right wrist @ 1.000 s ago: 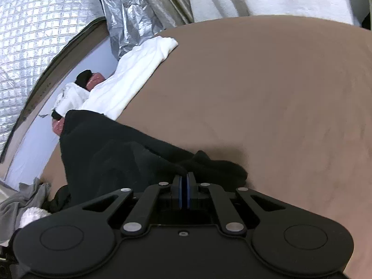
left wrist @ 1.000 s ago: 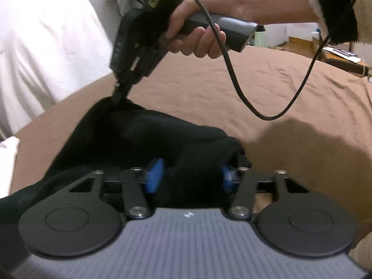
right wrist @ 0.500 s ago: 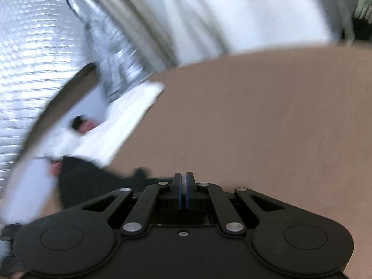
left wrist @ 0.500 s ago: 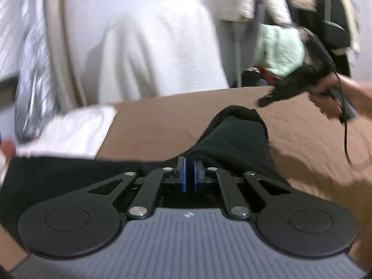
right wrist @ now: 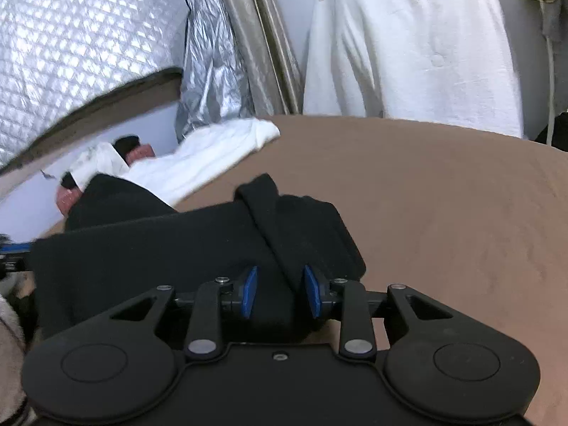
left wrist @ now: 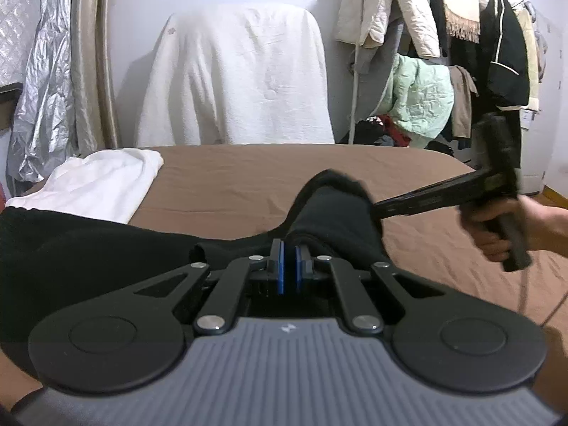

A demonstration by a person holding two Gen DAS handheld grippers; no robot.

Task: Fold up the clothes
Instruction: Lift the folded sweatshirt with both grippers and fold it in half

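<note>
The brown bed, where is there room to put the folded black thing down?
Bare brown bed lies right of the black garment, up to the white-draped chair. It's crowded left, where the white cloth touches the garment.

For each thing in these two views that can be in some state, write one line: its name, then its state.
left gripper: shut on the black garment.
right gripper: open, jaws apart, fabric between them.
black garment: partly folded, lying on the bed, one edge lifted.
white garment: lying crumpled at the bed's edge.
brown bed sheet: spread out, lightly wrinkled.
white cloth: draped over something behind the bed.
</note>
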